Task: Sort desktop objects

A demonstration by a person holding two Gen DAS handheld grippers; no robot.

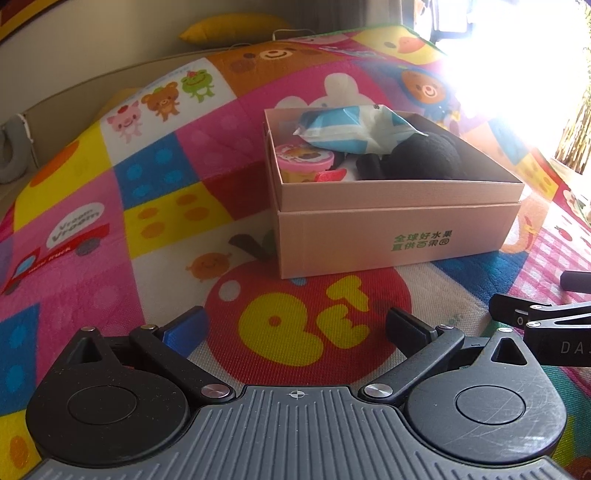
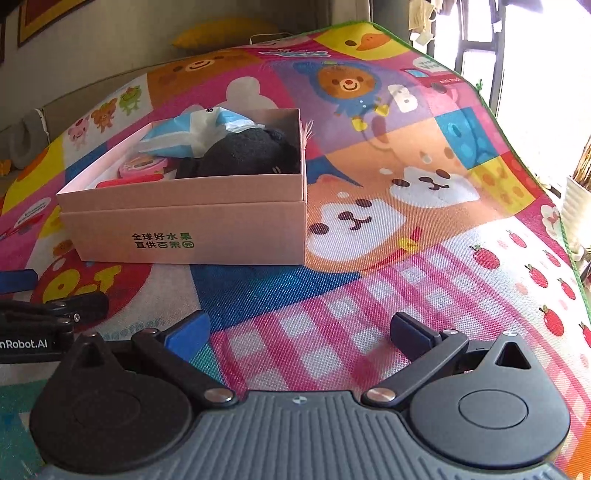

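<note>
A pink cardboard box (image 1: 399,240) (image 2: 221,236) with green print stands on the colourful play mat. Inside lie a blue-and-white tissue pack (image 1: 354,129) (image 2: 192,129), a black plush toy (image 1: 424,155) (image 2: 251,153), a pink lidded cup (image 1: 304,160) (image 2: 142,164) and a red piece (image 1: 330,175) (image 2: 127,181). My left gripper (image 1: 295,326) hovers open just in front of the box, nothing between its fingers. My right gripper (image 2: 299,330) is open and empty, near the box's right front corner. Each gripper shows at the edge of the other's view.
The cartoon-patterned mat (image 1: 184,206) (image 2: 424,258) covers the whole surface. A yellow cushion (image 1: 236,27) (image 2: 225,31) lies behind it against a wall. Bright window glare (image 1: 517,74) fills the far right. A grey rounded object (image 1: 11,155) sits at the far left.
</note>
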